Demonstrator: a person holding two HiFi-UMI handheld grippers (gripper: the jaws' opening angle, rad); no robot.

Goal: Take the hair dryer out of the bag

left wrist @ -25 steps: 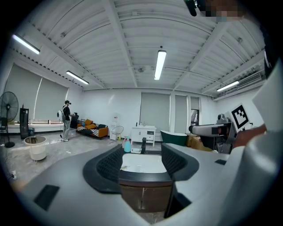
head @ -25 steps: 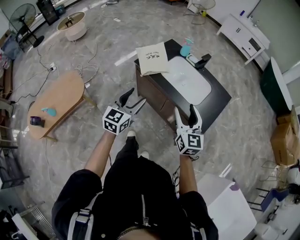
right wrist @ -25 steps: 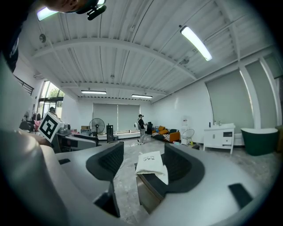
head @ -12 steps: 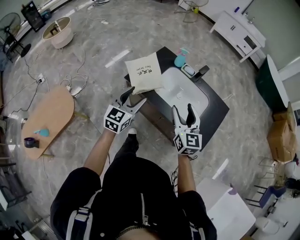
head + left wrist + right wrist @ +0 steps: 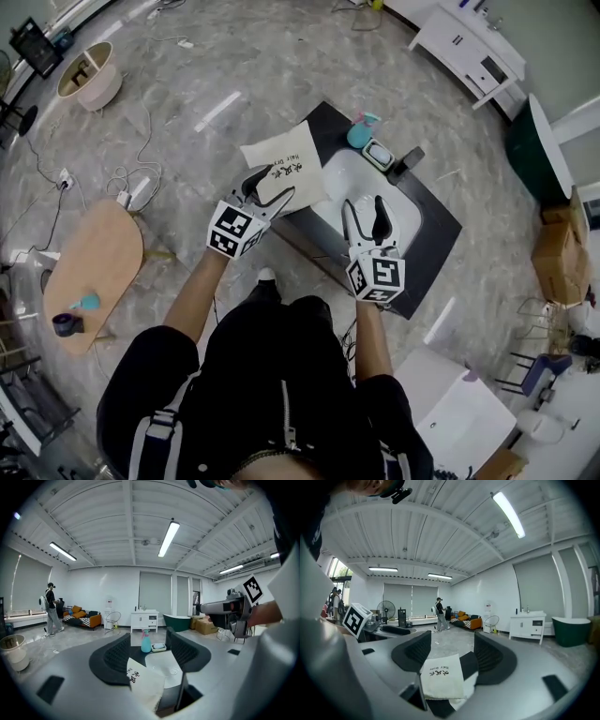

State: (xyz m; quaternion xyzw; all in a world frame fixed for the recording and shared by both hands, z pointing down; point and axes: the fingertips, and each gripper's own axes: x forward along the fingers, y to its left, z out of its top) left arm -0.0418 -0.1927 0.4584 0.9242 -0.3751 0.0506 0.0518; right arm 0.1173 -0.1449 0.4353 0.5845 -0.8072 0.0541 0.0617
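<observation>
Cloth bag [image 5: 281,173], one only, cream and flat, lies at the left end of a dark countertop [image 5: 433,223] beside its white basin [image 5: 352,169], printed with dark characters and the words "Hair Dryer". Two grippers hang near it, left gripper [image 5: 266,190] and right gripper [image 5: 364,208], each with jaws spread and empty. One blue spray bottle [image 5: 360,133] stands behind the basin.

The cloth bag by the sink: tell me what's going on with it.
A person holds the left gripper and right gripper at the dark vanity, both open and empty. The cream bag lies on it beside the sink, untouched. No hair dryer shows yet.
</observation>
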